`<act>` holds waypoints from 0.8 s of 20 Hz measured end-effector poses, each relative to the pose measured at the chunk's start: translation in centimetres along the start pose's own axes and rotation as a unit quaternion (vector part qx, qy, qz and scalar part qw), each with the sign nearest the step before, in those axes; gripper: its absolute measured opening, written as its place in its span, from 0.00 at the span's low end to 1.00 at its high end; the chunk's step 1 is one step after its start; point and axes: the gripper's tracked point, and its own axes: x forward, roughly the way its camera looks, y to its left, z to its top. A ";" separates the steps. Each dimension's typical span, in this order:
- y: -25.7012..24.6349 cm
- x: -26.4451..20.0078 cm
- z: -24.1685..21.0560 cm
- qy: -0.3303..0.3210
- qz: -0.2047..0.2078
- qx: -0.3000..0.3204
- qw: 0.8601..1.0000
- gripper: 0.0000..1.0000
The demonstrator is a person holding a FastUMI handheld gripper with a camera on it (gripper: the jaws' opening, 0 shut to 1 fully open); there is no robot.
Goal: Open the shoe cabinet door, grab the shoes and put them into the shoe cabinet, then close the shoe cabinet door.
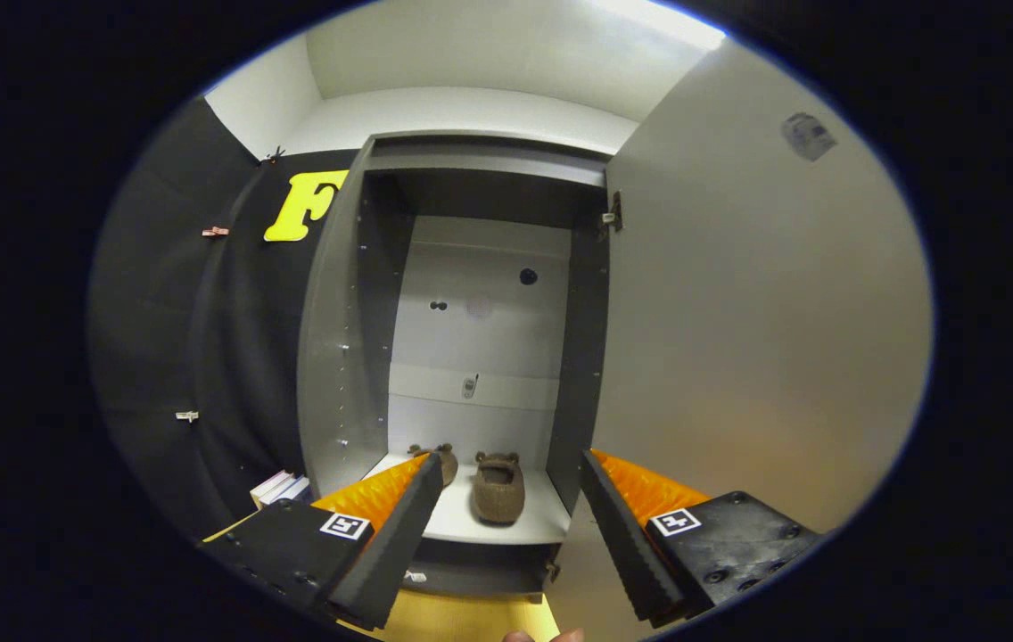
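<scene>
The shoe cabinet [355, 294] looks like smooth, matt grey laminated board, and its open door [738, 357], at three o'clock, has the same flat, even finish. Two shoes [498, 489] on the pale, smooth bottom shelf [471, 522] look woven or knitted, coarse and matt. The hand-held gripper [506, 499], fingers spread apart, has ribbed, matt pads [395, 535] that look like rubber or plastic.

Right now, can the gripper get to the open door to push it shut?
Probably yes. The gripper is open and holds nothing, and the open door stands right beside its fingers with nothing between.
</scene>
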 end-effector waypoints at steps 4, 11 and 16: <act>-1.2 -7.0 -0.8 0.011 0.009 0.024 1.000 0.98; -5.2 -17.1 -1.3 0.033 0.065 0.051 0.996 0.98; -12.5 -21.0 -1.7 0.055 0.037 0.045 0.997 0.98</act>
